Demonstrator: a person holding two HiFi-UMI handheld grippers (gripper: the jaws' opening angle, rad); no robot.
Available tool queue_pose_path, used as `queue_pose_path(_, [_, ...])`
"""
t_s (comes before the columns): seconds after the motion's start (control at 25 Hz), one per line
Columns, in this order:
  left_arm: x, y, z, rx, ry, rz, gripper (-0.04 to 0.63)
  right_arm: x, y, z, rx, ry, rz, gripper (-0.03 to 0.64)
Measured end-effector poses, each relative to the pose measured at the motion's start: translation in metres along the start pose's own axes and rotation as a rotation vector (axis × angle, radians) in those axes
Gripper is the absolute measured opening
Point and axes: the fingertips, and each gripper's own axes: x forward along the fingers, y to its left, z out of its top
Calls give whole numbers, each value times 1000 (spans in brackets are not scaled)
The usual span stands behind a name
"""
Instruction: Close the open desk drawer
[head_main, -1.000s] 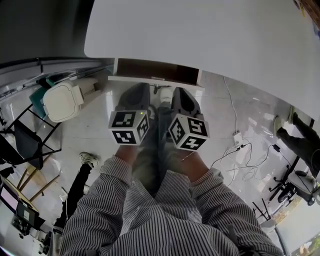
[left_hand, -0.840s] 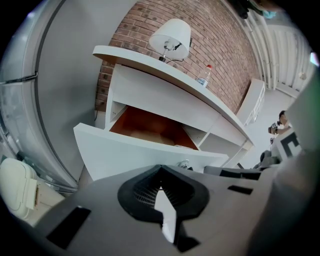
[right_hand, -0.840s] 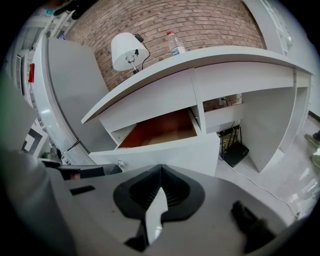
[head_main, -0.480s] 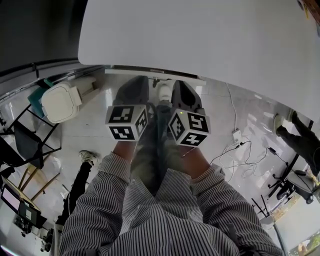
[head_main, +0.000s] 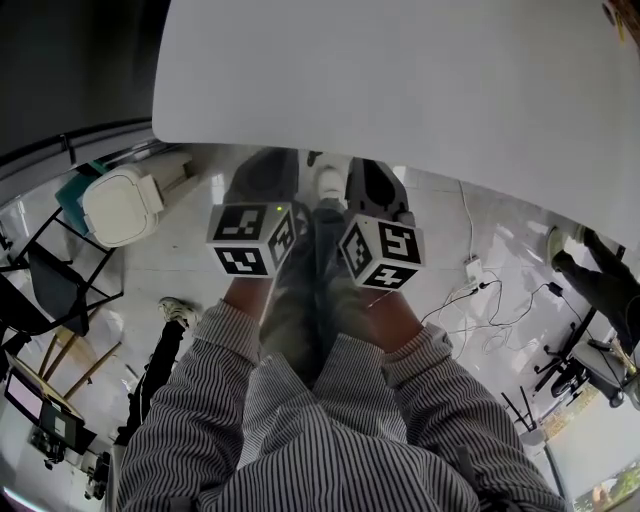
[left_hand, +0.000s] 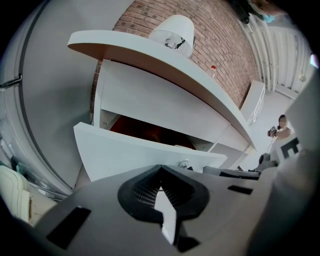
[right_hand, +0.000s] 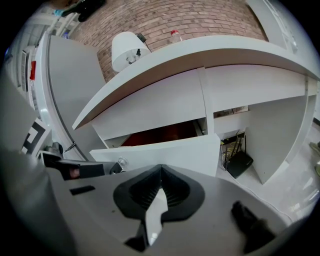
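The white desk top (head_main: 400, 70) fills the top of the head view and hides the drawer there. In the left gripper view the white drawer front (left_hand: 125, 150) stands partly out, with red-brown inside (left_hand: 150, 132) showing above it and a small clear knob (left_hand: 184, 163). The right gripper view shows the same drawer front (right_hand: 170, 152) and knob (right_hand: 120, 162). My left gripper (head_main: 268, 172) and right gripper (head_main: 368, 178) are side by side at the desk edge. Both are shut and empty, their tips close to the front; contact is not visible.
A white lidded bin (head_main: 120, 205) stands on the floor at left, by a black chair frame (head_main: 50, 285). Cables and a power strip (head_main: 470, 275) lie at right. A black box (right_hand: 240, 162) sits under the desk. A white lamp (right_hand: 127, 47) stands on top.
In the head view the drawer has slid back under the desk edge: its brown inside, then its front, went out of sight. Both grippers moved forward with it.
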Motion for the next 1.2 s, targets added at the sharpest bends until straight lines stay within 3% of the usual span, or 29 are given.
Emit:
queue_pose_path(0.68, [19,0,39,13,-61,-15,12,20,-3,39,-38,-71,5,15])
queue_pose_path(1.2, [23,1,28,-5,-31,11,12,22,-8,29,-43,-34,12,15])
